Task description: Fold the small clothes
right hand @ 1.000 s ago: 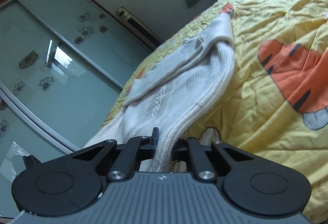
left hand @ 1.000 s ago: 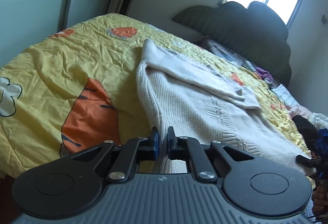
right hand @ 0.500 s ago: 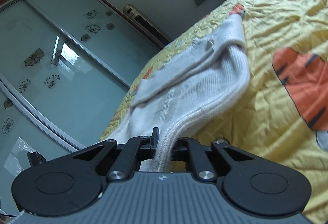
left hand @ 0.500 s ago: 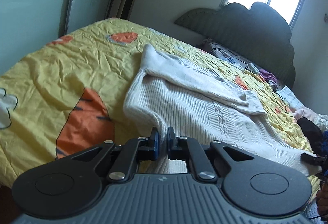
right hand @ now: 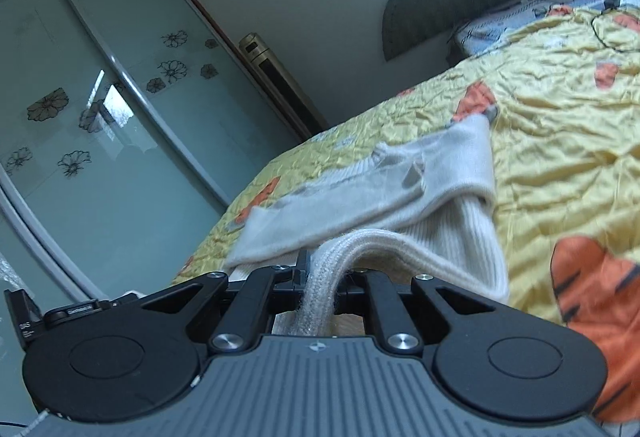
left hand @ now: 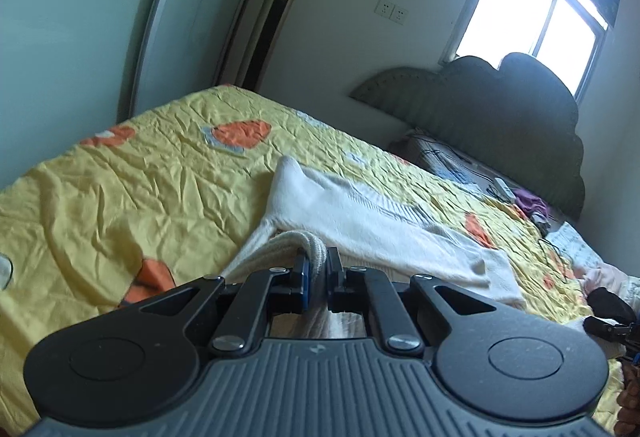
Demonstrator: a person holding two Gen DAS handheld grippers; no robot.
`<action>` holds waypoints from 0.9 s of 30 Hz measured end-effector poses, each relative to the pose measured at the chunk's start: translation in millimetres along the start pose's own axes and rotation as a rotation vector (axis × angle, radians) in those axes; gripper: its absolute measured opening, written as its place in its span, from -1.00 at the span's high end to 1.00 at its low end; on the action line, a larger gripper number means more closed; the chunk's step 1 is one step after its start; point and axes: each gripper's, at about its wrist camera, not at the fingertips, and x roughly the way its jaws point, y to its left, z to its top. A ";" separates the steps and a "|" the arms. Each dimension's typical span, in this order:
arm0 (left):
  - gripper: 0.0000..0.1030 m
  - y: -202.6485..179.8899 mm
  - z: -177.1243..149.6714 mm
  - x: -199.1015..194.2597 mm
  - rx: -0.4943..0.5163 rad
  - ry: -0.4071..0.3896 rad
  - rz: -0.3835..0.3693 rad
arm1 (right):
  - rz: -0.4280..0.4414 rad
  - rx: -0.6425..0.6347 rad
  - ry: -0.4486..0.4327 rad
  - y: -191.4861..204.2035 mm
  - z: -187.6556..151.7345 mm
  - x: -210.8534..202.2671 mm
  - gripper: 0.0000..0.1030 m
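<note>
A cream knitted sweater (left hand: pixel 360 221) lies across the yellow quilt (left hand: pixel 132 193), one sleeve folded over its body. My left gripper (left hand: pixel 318 271) is shut on the ribbed hem at one corner, and the knit bulges up over the pads. In the right wrist view the same sweater (right hand: pixel 400 173) stretches away from me. My right gripper (right hand: pixel 324 277) is shut on the thick ribbed hem at the other corner. Both held corners hang lifted above the quilt, and the hem curls back over the sweater's body. The right gripper's tip (left hand: pixel 612 327) shows at the left view's right edge.
A dark padded headboard (left hand: pixel 500 109) and a pillow with small clutter (left hand: pixel 520 197) sit at the far end. Sliding glass wardrobe doors (right hand: pixel 100 109) and a tall standing air conditioner (left hand: pixel 276 25) stand beyond the bed. Orange tiger prints (right hand: pixel 600 309) mark the quilt.
Both grippers have risen and moved forward over the bed, carrying the hem with them. The sweater's near part has lifted off the quilt and bends over toward the far end.
</note>
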 end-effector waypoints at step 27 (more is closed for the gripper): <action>0.85 -58.1 83.0 129.0 0.117 -0.027 0.220 | -0.163 -0.195 -0.093 -19.3 72.8 115.4 0.75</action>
